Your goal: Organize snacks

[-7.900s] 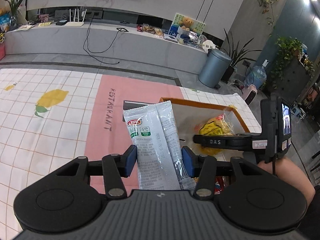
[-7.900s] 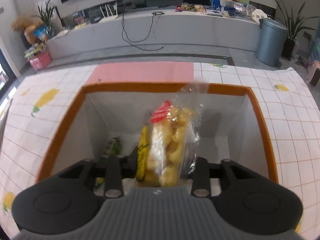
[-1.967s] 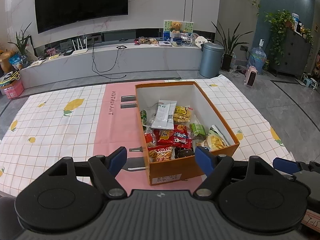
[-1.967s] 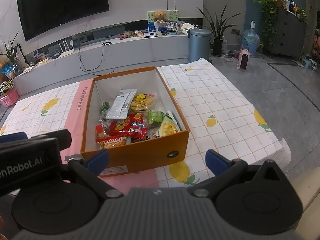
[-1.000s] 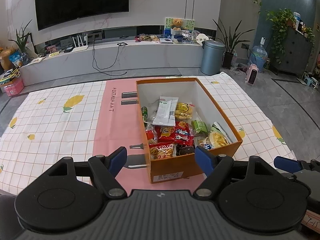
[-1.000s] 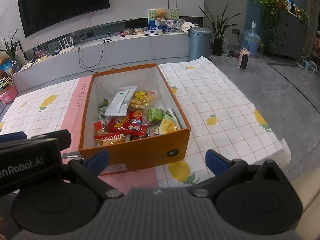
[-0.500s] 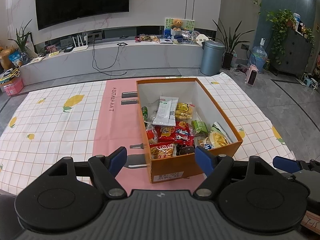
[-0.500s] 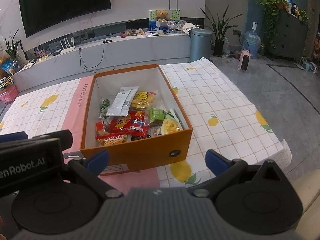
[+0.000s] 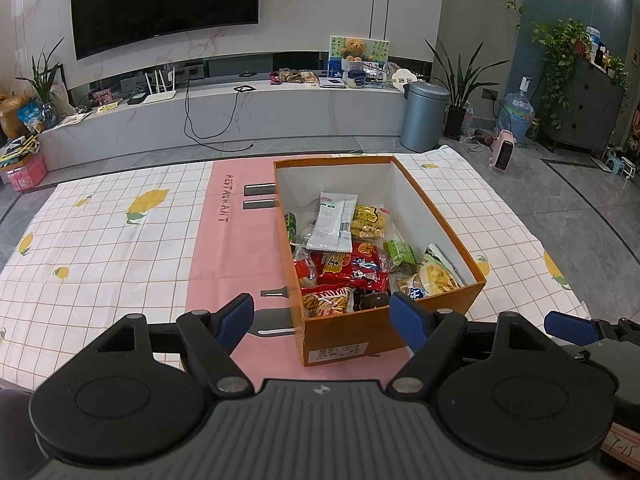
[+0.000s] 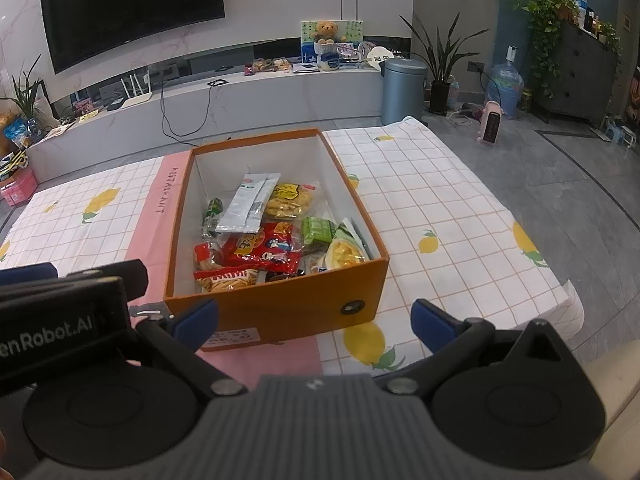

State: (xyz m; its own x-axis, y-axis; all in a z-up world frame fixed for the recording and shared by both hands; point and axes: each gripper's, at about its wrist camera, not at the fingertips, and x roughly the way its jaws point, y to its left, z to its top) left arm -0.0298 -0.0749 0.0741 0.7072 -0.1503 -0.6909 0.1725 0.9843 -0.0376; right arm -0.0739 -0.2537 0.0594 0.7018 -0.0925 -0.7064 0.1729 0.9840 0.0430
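Observation:
An orange box (image 9: 344, 340) (image 10: 280, 312) stands on the lemon-print tablecloth (image 9: 100, 248) (image 10: 432, 208). Several snack packets lie inside it: a white sachet (image 9: 332, 222) (image 10: 250, 202) on top at the far end, a yellow packet (image 9: 370, 222) (image 10: 290, 200), a red packet (image 9: 352, 268) (image 10: 264, 250) and a bag of yellow chips (image 9: 438, 276) (image 10: 344, 254). My left gripper (image 9: 322, 320) hangs open and empty in front of the box's near wall. My right gripper (image 10: 316, 320) is also open and empty, back from the box; one of its blue fingertips (image 9: 568, 326) shows in the left wrist view.
A pink stripe (image 9: 228, 248) runs down the cloth left of the box. Beyond the table are a long low marble shelf (image 9: 224, 112), a grey bin (image 9: 424, 116), potted plants and a wall television (image 9: 160, 0). The table's right edge drops to grey floor (image 10: 560, 184).
Since the oldest frames both grippers let go of their packets into the box and drew back from it. Over the last second nothing has visibly moved.

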